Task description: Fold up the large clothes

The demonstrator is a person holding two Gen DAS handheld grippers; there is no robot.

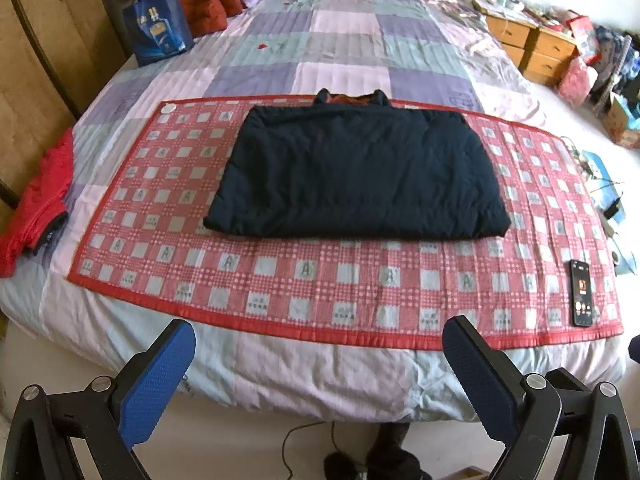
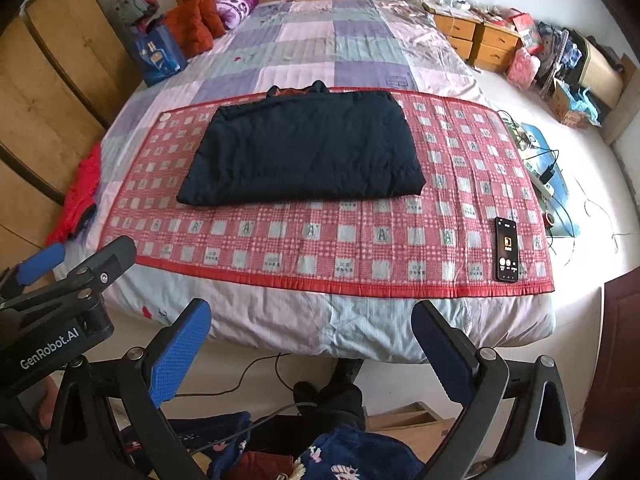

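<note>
From the left wrist camera, the left gripper [image 1: 320, 368] hangs off the near edge of the bed [image 1: 280, 376], its blue-padded fingers [image 1: 156, 384] spread wide with nothing between them. Straight ahead of it, well apart from the fingertips, a dark navy jacket [image 1: 356, 172] lies folded into a flat rectangle on a red checked mat [image 1: 320, 280], its collar with a rust-coloured lining at the far side. The mat spreads across a pastel patchwork quilt [image 1: 340, 40]. Ahead and to the right of the gripper, a phone [image 1: 582, 293] lies near the mat's near right corner, screen lit. Far to the left, a red garment [image 1: 36, 208] sits at the bed's edge, and a blue bag [image 1: 158, 28] stands beyond it

From the right wrist camera, the right gripper [image 2: 312, 344] is likewise held short of the bed [image 2: 360, 332], fingers [image 2: 180, 352] wide apart and empty. The folded jacket [image 2: 304, 152] lies ahead and slightly left, touching nothing but the mat [image 2: 320, 248]. The phone [image 2: 507, 249] lies ahead to the right. The left gripper [image 2: 72, 256] shows just to the left; its fingers look apart, though only partly seen. Below the fingers, a dark blue patterned fabric [image 2: 352, 456] is visible
</note>
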